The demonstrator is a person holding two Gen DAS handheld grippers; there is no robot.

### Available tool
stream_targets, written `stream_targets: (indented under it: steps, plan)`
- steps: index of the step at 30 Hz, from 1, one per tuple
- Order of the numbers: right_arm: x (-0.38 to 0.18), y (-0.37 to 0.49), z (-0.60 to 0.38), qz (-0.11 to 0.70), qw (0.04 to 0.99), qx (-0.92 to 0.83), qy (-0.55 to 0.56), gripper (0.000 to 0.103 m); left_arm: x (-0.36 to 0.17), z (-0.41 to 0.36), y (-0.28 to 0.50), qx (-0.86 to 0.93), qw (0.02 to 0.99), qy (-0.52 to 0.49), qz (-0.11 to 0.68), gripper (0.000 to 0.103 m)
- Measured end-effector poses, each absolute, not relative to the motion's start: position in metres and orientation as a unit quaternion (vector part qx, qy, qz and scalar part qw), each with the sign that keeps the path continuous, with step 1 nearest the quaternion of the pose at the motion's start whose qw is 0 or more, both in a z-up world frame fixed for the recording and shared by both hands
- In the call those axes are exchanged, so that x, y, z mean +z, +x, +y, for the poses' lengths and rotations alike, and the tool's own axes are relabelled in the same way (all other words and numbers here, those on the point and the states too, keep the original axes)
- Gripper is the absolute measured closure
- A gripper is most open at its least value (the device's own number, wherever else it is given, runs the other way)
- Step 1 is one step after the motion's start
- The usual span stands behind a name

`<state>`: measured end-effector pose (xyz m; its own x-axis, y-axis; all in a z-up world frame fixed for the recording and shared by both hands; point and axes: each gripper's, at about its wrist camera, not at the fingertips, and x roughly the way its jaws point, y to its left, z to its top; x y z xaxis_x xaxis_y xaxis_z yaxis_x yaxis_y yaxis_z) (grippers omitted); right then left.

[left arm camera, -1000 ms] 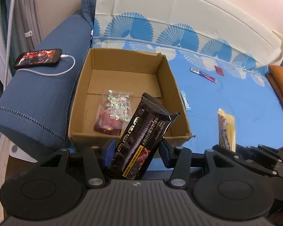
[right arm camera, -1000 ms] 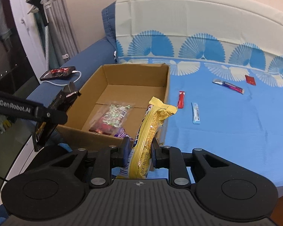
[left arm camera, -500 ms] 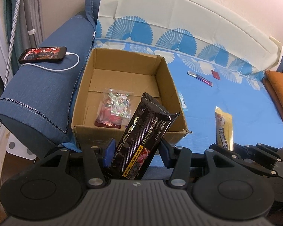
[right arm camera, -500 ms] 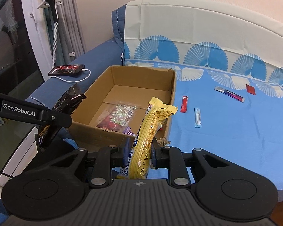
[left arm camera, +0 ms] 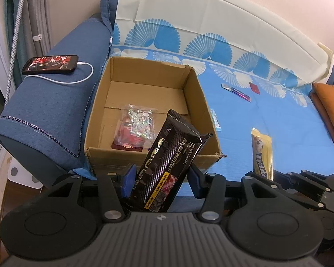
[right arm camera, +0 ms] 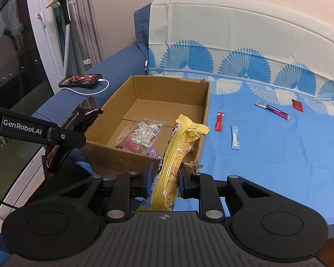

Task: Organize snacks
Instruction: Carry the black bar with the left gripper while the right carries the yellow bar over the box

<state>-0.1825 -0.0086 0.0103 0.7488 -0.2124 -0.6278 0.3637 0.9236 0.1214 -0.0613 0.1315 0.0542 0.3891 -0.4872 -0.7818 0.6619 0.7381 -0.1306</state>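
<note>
An open cardboard box (left arm camera: 202,102) (right arm camera: 206,102) sits on the blue sofa cover against the left armrest. Inside lies a clear candy bag (left arm camera: 138,124) (right arm camera: 144,131). My left gripper (left arm camera: 160,175) is shut on a black snack packet (left arm camera: 169,155), held upright just in front of the box's near wall; the packet also shows in the right wrist view (right arm camera: 78,120). My right gripper (right arm camera: 164,175) is shut on a yellow snack packet (right arm camera: 180,146), held upright at the box's near right corner; it also shows in the left wrist view (left arm camera: 261,153).
A phone (left arm camera: 50,64) (right arm camera: 80,81) charges on the blue armrest. Small sachets lie on the cover right of the box: a red one (right arm camera: 219,121), a light blue one (right arm camera: 235,136), a purple one (right arm camera: 272,110) and a red square (right arm camera: 298,105). An orange cushion (left arm camera: 331,109) is far right.
Both grippers have drawn back and risen slightly from the box, each still holding its packet. The box looks a little farther away.
</note>
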Motion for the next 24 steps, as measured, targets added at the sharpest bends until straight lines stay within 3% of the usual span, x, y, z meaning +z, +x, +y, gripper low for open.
stream_targets:
  steps: [24]
  plan:
    - [-0.002,-0.165,-0.015,0.35,0.915,-0.153,0.128,0.078,0.036,0.117,-0.04,-0.338,0.815,0.103,0.46,0.048]
